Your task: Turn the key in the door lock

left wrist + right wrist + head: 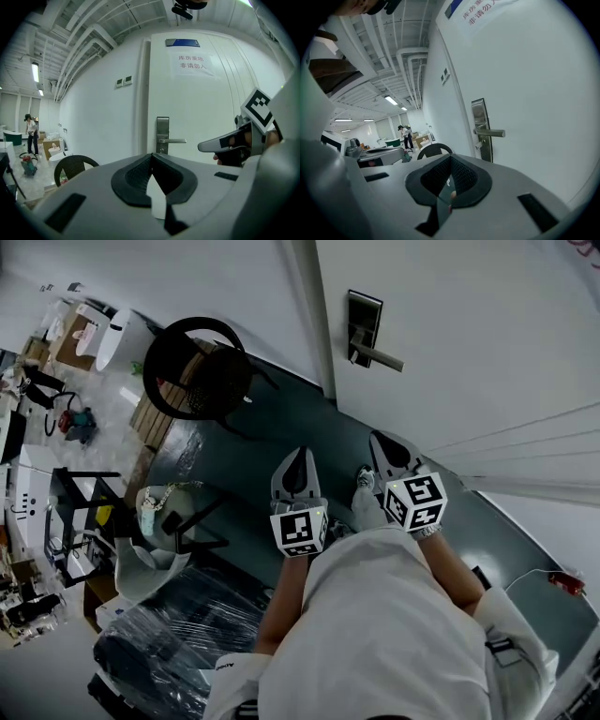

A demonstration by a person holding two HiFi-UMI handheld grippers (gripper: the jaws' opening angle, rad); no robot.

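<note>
A white door (469, 334) carries a steel lock plate (364, 329) with a lever handle (380, 356). In the right gripper view a small key (478, 145) sticks out of the plate (480, 129) just under the lever. The left gripper view shows the same plate (162, 136) straight ahead. Both grippers hang in front of the door, well short of the lock. My left gripper (298, 470) is shut with nothing in it. To its right, slightly nearer the door, my right gripper (392, 454) is also shut and empty.
A black round chair (199, 367) stands left of the door by the wall. A plastic-wrapped bundle (159, 624) and a stool with a pale bag (164, 512) sit at my left. A paper sign (192, 65) hangs on the door. A person (31, 126) stands far off.
</note>
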